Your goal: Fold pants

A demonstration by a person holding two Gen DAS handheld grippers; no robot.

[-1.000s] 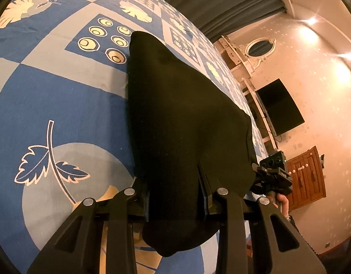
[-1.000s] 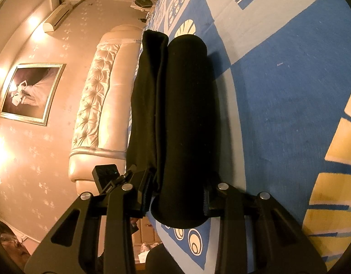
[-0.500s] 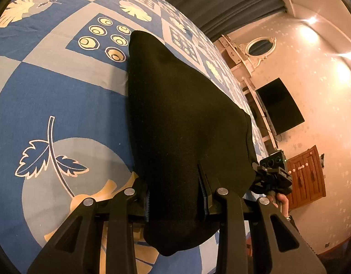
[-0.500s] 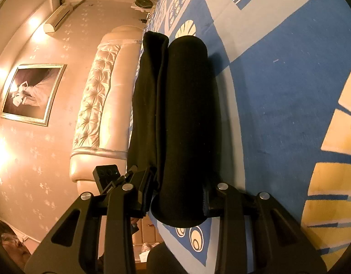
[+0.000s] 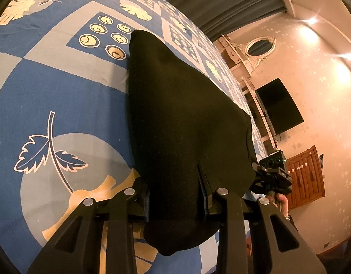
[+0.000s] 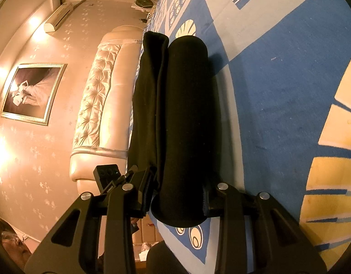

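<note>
A: What's the left gripper (image 5: 175, 202) doing?

B: Its jaws are clamped on a thick bunch of the pants (image 5: 184, 123). The black cloth bulges out between the fingers (image 5: 201, 194) and hangs a little below them.

A: And the right gripper (image 6: 179, 202)?

B: Same thing: its jaws pinch the other end of the pants (image 6: 187, 123), where the cloth forms a rounded fold with a second layer just beside it on the left.

A: Where do the pants lie?

B: On the bed cover (image 5: 61, 86), blue and grey with cream leaves and rings. They stretch from both grippers out across it, tapering to a far corner near the ring pattern.

A: Can either view see the other gripper?

B: Yes. The right one (image 5: 272, 173) shows at the pants' right edge in the left view, a hand (image 5: 281, 202) under it.

A: Anything beyond?

B: A headboard (image 6: 100, 105), a framed picture (image 6: 31, 93), a dark screen (image 5: 278, 105).
</note>
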